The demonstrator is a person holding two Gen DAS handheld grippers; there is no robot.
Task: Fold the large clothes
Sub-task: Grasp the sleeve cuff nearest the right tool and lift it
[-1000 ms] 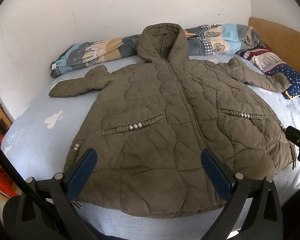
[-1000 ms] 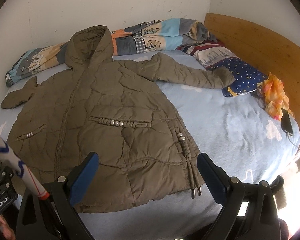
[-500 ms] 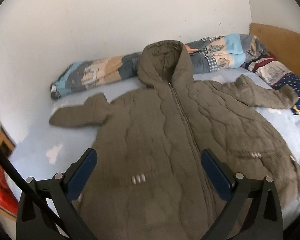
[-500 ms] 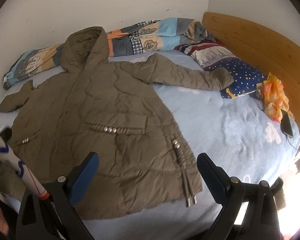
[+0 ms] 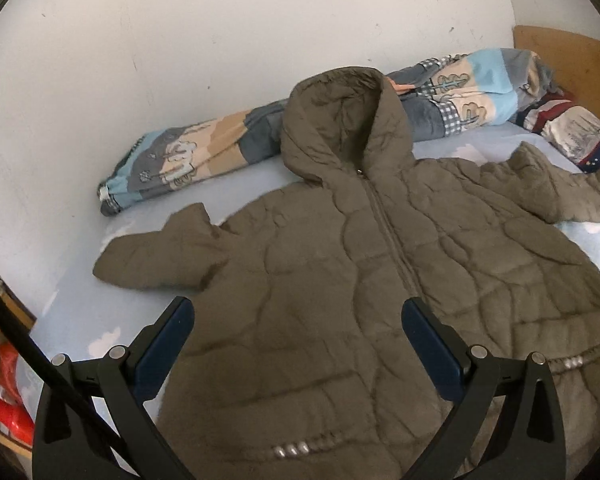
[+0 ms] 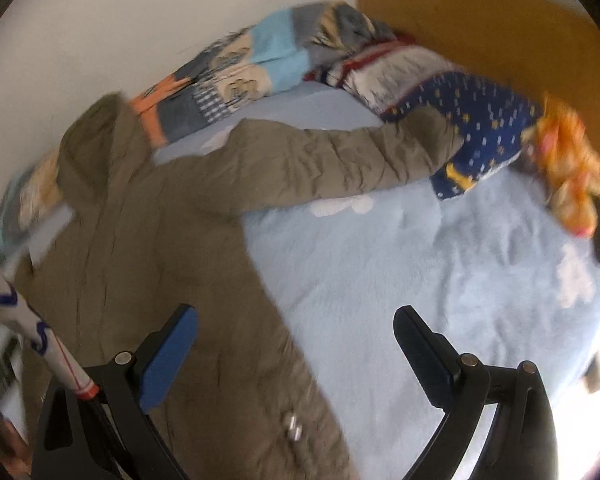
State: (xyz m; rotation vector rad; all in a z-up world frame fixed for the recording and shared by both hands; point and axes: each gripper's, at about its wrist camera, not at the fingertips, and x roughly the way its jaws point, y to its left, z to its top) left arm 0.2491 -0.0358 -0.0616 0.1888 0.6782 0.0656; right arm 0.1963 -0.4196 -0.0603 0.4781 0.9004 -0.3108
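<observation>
A bed covered by a pale blue fleecy sheet with white cloud shapes (image 6: 400,264) is seen against a white wall (image 5: 180,60), with a wooden headboard (image 6: 500,28) at its far end; spread flat on the sheet, front up and zipped, lies a large olive-brown quilted hooded coat (image 5: 360,300), its hood (image 5: 340,120) resting against a rolled patchwork blanket in blue, beige and grey (image 5: 180,160) laid along the wall; one sleeve (image 6: 340,160) is stretched toward a navy star-patterned pillow (image 6: 484,132), beside which an orange crumpled cloth (image 6: 568,168) is seen, blurred; the other sleeve (image 5: 160,256) is short and bent near the bed's edge; the left gripper (image 5: 298,336) is held with jaws wide apart above the coat's chest, nothing between them; the right gripper (image 6: 296,344) is likewise spread and empty, over the coat's side edge and the sheet.
</observation>
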